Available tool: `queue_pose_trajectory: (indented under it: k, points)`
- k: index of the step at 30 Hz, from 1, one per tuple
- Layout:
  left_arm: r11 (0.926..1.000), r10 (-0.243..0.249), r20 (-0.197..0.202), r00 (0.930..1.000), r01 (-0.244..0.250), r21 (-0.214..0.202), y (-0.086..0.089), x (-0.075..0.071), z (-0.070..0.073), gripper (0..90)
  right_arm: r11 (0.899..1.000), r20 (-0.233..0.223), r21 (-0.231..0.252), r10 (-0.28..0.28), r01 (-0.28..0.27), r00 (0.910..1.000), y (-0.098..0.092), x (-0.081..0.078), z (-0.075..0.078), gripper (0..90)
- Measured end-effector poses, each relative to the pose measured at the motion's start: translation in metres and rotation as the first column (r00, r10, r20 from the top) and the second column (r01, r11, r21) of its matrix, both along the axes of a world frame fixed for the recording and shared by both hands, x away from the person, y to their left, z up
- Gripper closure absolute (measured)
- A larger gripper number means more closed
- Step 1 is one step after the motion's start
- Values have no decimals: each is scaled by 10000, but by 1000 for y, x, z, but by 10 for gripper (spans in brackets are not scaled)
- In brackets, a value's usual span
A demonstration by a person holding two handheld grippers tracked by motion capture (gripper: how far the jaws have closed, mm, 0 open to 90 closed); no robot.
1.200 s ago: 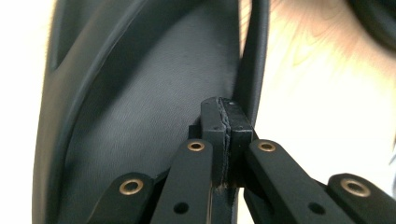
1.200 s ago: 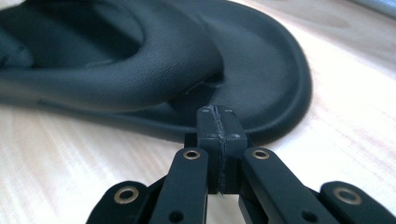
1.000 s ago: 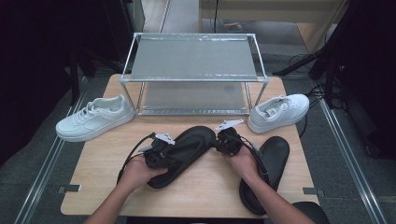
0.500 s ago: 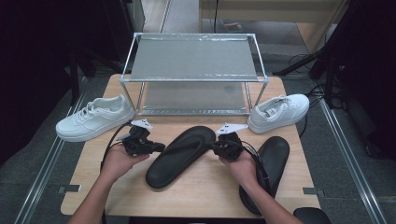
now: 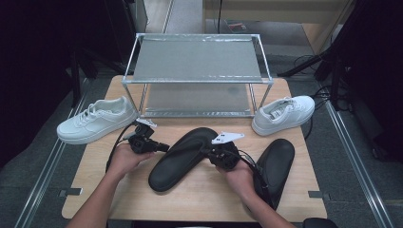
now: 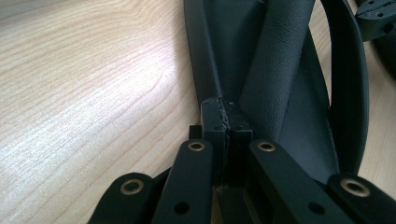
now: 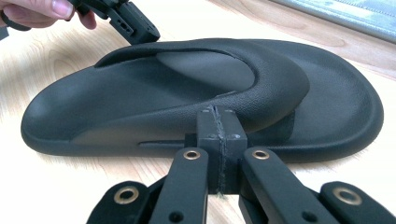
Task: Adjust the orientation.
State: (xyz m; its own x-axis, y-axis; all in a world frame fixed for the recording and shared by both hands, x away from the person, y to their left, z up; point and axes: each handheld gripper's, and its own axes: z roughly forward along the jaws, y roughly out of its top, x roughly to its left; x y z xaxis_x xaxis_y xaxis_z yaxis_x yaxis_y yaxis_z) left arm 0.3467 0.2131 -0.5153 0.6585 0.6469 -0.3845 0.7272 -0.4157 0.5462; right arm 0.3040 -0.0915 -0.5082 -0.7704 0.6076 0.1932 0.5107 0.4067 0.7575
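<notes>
I see two plain black sandals (image 5: 183, 159) (image 5: 275, 166), two white sneakers (image 5: 97, 120) (image 5: 283, 114), a silver-grey rack (image 5: 197, 59), and a pale wood-grain table (image 5: 304, 199).

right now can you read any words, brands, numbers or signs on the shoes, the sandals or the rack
No readable text on anything.
White sneakers and: no logo or lettering legible; too small to tell.
Black sandal in the middle and the second sandal: plain black surfaces, no marking visible.
Metal rack: bare shelves, no label.
</notes>
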Motion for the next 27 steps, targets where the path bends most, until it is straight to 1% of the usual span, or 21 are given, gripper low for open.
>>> queue_pose_trajectory:
  k: [6, 8, 11, 12, 14, 16, 18, 19, 21, 22, 24, 25, 27]
  points:
    - [9998, 51, 92, 9999, -53, 178, -3, -5, 4, 900, 9999, -30, -51, 114, -114, 9999, 0, 2, 1, 900]
    - [9997, 141, 116, 9998, -143, 184, -4, -6, 4, 900, 9999, -163, -26, 140, -140, 9998, 1, 4, 1, 900]
    - [9996, 183, 81, 9998, -185, 220, -4, -9, 4, 900, 9996, -173, -133, 234, -236, 9996, 2, 8, 3, 900]
    - [9992, 339, -37, 9994, -338, 226, -5, -11, 4, 900, 9996, -173, -133, 234, -236, 9996, 2, 8, 3, 900]
    - [9985, 400, 52, 9992, -402, 383, -7, -14, 5, 900, 9993, -151, -185, 330, -333, 9993, 3, 13, 3, 900]
    - [9980, 323, 174, 9993, -332, 541, -8, -17, 6, 900, 9990, -73, -229, 373, -374, 9993, 4, 15, 3, 900]
    - [9980, 321, 180, 9993, -330, 546, -7, -19, 6, 900, 9985, 32, -282, 467, -466, 9989, 4, 18, 3, 900]
    - [9980, 320, 189, 9993, -329, 540, -7, -20, 6, 900, 9985, 54, -233, 491, -489, 9988, 4, 19, 2, 900]
    - [9979, 393, 179, 9991, -402, 515, -8, -22, 5, 900, 9985, -20, -179, 521, -521, 9986, 4, 21, 2, 900]
    - [9978, 419, 251, 9988, -431, 496, -8, -23, 5, 900, 9984, -4, -189, 542, -542, 9985, 5, 23, 2, 900]
    - [9975, 401, 309, 9987, -419, 578, -8, -27, 6, 900, 9983, -18, -295, 496, -497, 9988, 7, 25, 3, 900]
    - [9973, 353, 265, 9990, -369, 629, -8, -28, 6, 900, 9983, -3, -295, 494, -493, 9988, 8, 26, 3, 900]
    - [9965, 392, 296, 9988, -412, 725, -7, -31, 7, 900, 9989, -69, -161, 430, -432, 9990, 10, 29, 2, 900]
